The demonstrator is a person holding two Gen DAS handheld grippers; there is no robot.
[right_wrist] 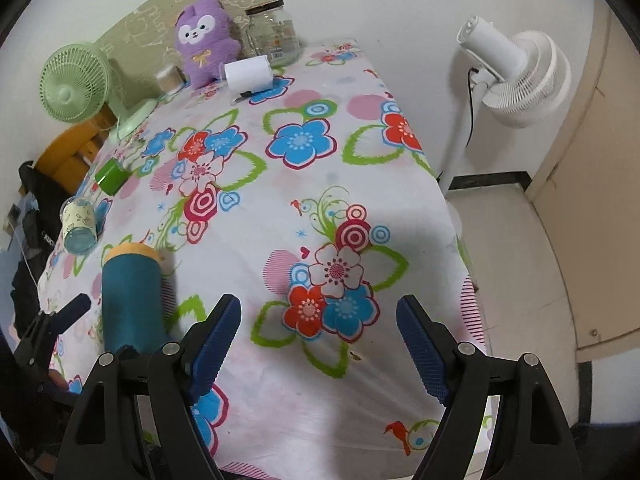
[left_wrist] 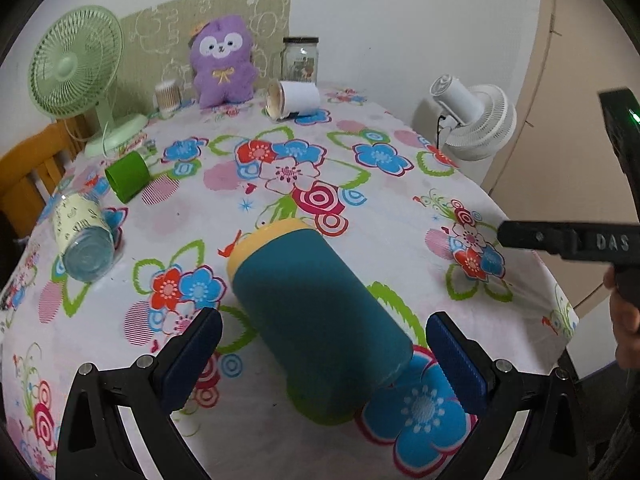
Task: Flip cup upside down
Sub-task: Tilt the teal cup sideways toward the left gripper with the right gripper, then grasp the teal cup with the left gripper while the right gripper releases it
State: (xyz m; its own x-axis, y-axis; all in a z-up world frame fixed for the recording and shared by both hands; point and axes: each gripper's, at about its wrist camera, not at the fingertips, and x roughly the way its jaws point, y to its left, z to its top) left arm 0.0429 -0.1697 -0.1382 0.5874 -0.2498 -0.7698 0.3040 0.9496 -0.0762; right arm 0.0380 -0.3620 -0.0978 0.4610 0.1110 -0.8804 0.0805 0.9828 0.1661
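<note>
A teal cup with a yellow rim lies on its side on the flowered tablecloth, its base toward me and its rim pointing away. My left gripper is open, its blue pads on either side of the cup's base, apart from it. The cup also shows in the right wrist view at the lower left, with a left gripper finger beside it. My right gripper is open and empty above the tablecloth near the front edge. It shows in the left wrist view as a black bar at the right.
A pale patterned cup, a green cup and a white cup lie on their sides. A green fan, purple plush toy, glass jar and cotton swab tub stand at the back. A white floor fan stands right of the table.
</note>
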